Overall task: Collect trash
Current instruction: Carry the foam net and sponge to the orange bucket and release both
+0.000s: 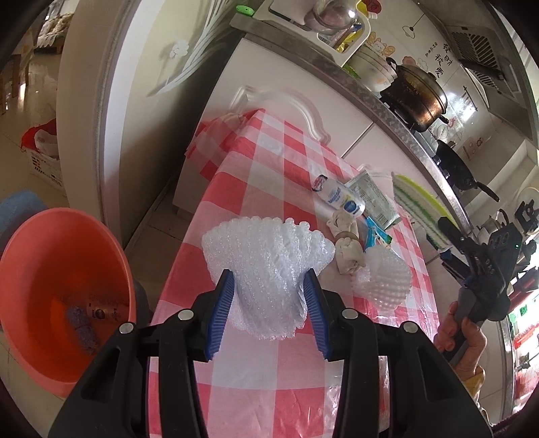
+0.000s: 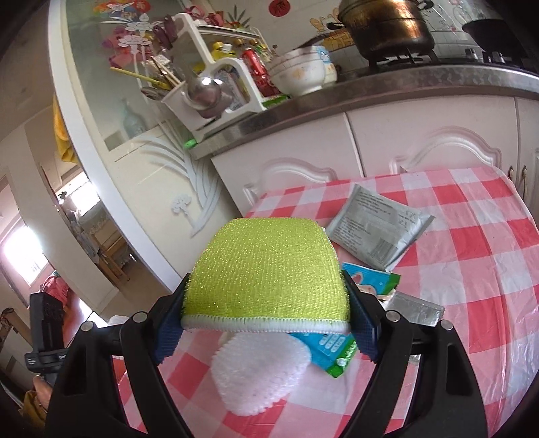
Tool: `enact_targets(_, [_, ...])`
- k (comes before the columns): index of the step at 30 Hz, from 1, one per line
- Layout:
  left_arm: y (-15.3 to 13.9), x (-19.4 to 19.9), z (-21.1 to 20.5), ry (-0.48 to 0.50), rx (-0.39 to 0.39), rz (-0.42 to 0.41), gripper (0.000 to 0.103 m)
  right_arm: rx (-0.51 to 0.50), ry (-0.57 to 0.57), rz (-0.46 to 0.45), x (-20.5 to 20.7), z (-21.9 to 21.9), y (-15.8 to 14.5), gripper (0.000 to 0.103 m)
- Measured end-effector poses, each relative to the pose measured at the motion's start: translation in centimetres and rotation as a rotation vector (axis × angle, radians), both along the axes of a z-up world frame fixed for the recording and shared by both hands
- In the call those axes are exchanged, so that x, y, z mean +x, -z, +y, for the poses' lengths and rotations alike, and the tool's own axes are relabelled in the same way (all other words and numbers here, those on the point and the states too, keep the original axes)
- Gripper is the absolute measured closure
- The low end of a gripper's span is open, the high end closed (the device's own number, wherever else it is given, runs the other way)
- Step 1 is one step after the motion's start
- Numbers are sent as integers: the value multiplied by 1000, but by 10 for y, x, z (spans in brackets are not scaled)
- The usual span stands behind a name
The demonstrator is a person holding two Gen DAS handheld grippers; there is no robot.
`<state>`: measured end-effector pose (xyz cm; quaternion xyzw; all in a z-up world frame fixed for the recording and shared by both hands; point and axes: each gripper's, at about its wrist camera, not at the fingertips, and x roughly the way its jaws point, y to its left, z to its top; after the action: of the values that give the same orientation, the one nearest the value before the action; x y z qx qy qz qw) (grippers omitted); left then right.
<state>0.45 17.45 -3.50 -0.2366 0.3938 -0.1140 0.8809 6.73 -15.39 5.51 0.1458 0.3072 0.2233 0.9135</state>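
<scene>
My left gripper (image 1: 267,286) is shut on a white foam fruit net (image 1: 266,266), held above the red-checked table (image 1: 269,155). My right gripper (image 2: 266,303) is shut on a yellow-green scouring pad (image 2: 266,269), held above the table; it also shows in the left wrist view (image 1: 417,205). On the table lie a second white foam net (image 1: 384,276), which also shows in the right wrist view (image 2: 259,374), a small white bottle (image 1: 340,197), a grey sachet (image 2: 377,229), blue-green wrappers (image 2: 333,353), a crumpled beige wrapper (image 1: 347,242) and a silver foil packet (image 2: 414,310).
An orange basin (image 1: 50,293) sits low at the left of the table with a small bottle and a purple item inside. White cabinets (image 2: 370,145) and a counter with a pot (image 2: 387,27), dish rack (image 2: 209,84) and bowls stand behind the table.
</scene>
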Motion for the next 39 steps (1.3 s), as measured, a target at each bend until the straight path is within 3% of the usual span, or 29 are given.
enact_targets(7, [1, -13, 21, -36, -6, -15, 58, -26, -92, -28, -17, 39, -17, 21])
enact_targets(19, [11, -40, 78, -156, 11, -2, 58, -85, -310, 3, -38, 135, -10, 21])
enact_targets(28, [23, -53, 117, -260, 49, 18, 58, -164, -504, 32, -49, 222, 6, 21])
enact_targets(33, [39, -57, 130, -299, 106, 57, 57, -224, -590, 50, -53, 265, 20, 21])
enact_targets(39, [65, -61, 150, -346, 110, 119, 57, -322, -664, 67, -54, 313, 41, 21])
